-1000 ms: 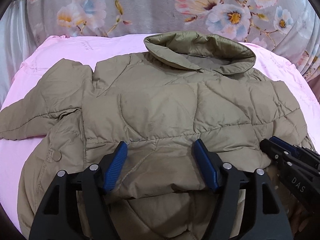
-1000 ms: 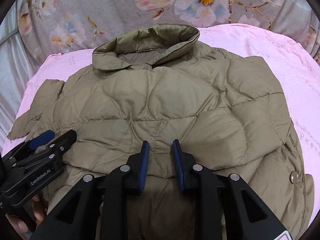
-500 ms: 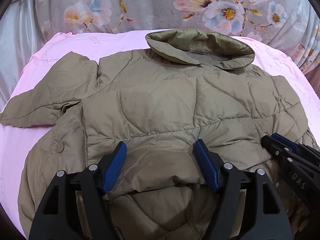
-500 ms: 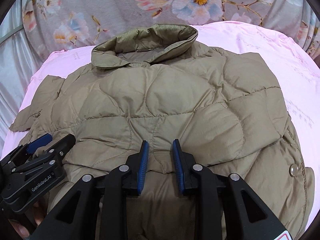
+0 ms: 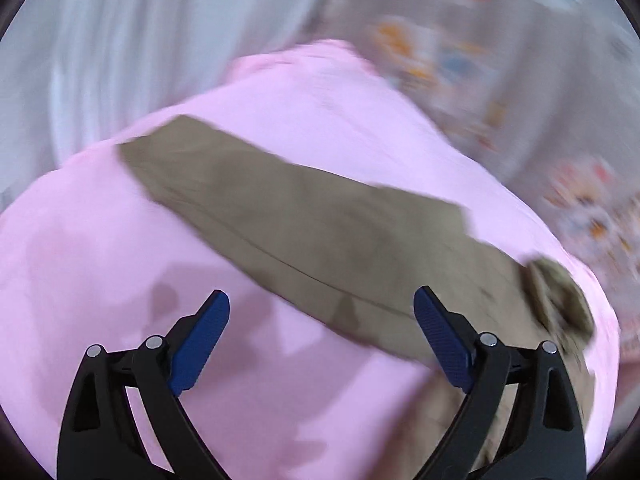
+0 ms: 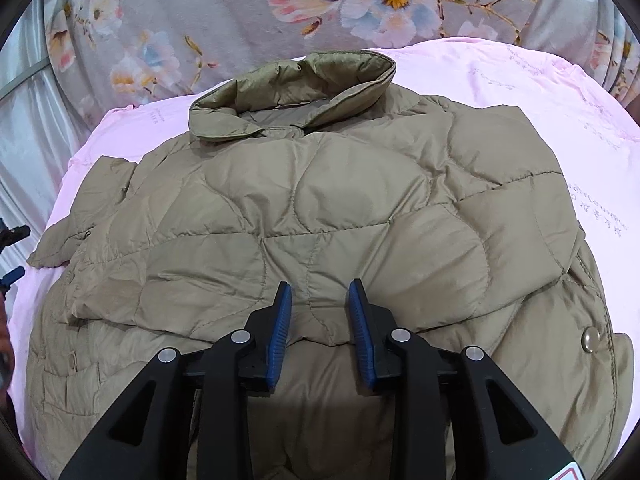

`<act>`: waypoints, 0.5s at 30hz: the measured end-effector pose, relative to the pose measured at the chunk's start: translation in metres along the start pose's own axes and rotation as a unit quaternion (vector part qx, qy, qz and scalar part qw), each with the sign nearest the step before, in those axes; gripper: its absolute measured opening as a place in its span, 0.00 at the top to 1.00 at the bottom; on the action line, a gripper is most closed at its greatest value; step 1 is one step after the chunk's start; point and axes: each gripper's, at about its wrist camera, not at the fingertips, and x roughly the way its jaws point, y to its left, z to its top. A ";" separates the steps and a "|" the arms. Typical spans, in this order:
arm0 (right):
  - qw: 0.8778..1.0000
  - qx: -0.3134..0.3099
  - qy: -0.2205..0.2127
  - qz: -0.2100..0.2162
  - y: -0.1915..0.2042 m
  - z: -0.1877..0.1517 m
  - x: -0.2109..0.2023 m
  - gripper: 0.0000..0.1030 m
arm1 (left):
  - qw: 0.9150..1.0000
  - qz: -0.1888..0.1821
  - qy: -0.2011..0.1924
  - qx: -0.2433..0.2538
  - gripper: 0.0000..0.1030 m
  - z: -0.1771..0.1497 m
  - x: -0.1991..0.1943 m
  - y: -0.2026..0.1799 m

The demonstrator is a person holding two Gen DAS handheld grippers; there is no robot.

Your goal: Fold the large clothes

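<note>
An olive quilted jacket (image 6: 340, 200) lies front-down on a pink sheet (image 6: 540, 92), with its collar (image 6: 292, 92) at the far end and its lower part folded up over the back. My right gripper (image 6: 320, 283) hovers over that folded edge, its jaws narrow and opening. The edge lies between the pads without being pinched. The left wrist view is blurred. In it my left gripper (image 5: 320, 292) is opening wide above the sheet (image 5: 120, 280), holding nothing, just short of the outstretched sleeve (image 5: 300, 208). A sliver of the left gripper (image 6: 16, 252) shows at the right view's left edge.
A grey floral cloth (image 6: 240, 20) hangs behind the bed and a pale curtain (image 5: 120, 60) stands to the left. A metal snap button (image 6: 590, 338) sits on the jacket's right side. Bare pink sheet surrounds the jacket on the left and right.
My left gripper swung left off the folded edge to the sleeve, rolling and spreading its jaws, and nearly left the right wrist view. The right jaws widened slightly.
</note>
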 end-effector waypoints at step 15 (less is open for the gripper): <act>1.000 -0.001 0.001 -0.004 0.002 0.000 -0.001 0.70 | 0.993 -0.024 0.018 -0.117 0.95 0.072 0.058 0.079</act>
